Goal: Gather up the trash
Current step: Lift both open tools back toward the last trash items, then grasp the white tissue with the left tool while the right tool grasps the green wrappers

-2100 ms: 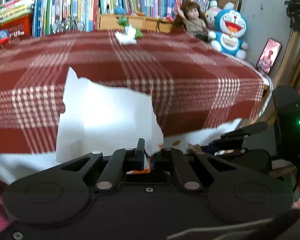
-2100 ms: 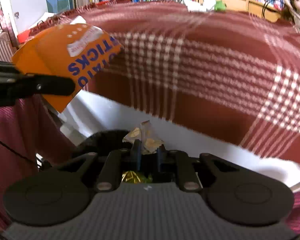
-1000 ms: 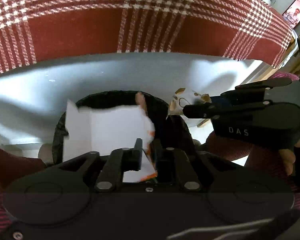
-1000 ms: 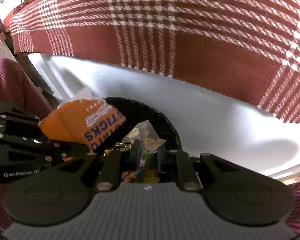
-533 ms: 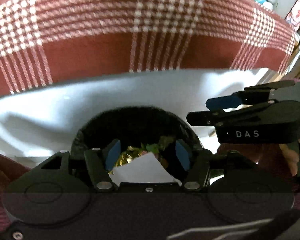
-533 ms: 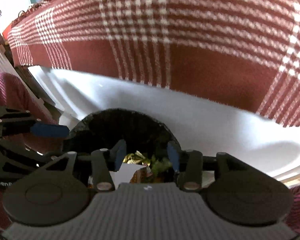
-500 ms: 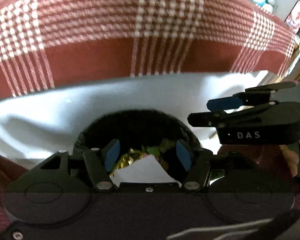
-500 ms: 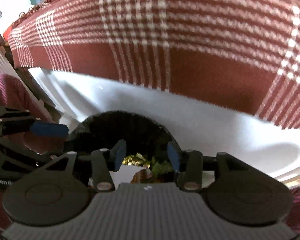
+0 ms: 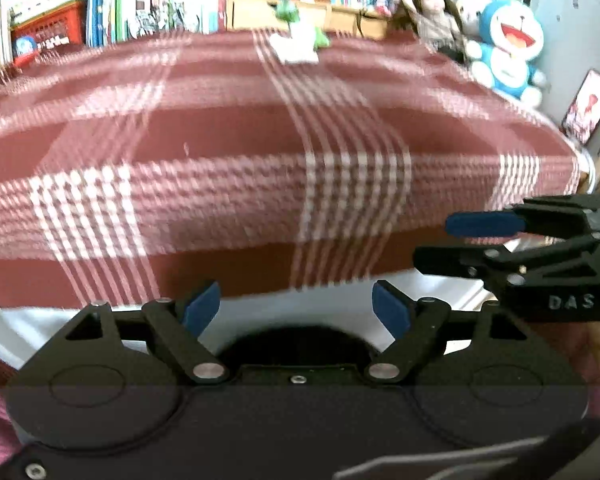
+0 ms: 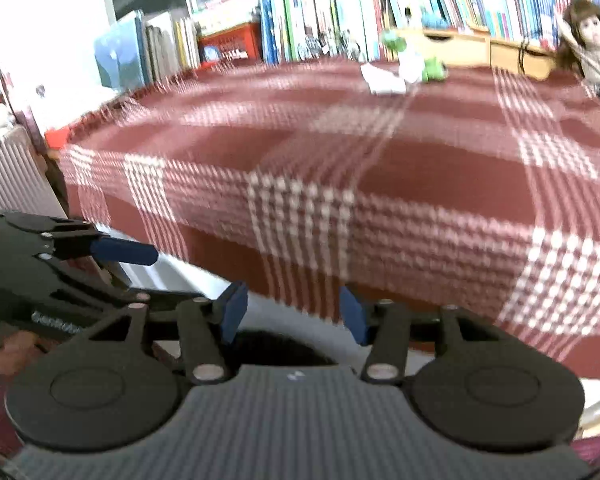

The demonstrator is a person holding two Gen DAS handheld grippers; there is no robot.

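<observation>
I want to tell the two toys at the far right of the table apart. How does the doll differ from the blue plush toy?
The doll has long brown hair and a pale dress; the blue plush toy is blue and white with a wide red open mouth. The doll looks slimmer, with one arm raised; the plush is rounder. Both sit at the far edge of the plaid tablecloth.

Ahead of our tool lies the surface [image 9: 228, 152] under a red plaid cloth [image 10: 400, 184]; far ahead, white paper [image 9: 294, 46] and green scraps [image 10: 434, 69] rest there.
</observation>
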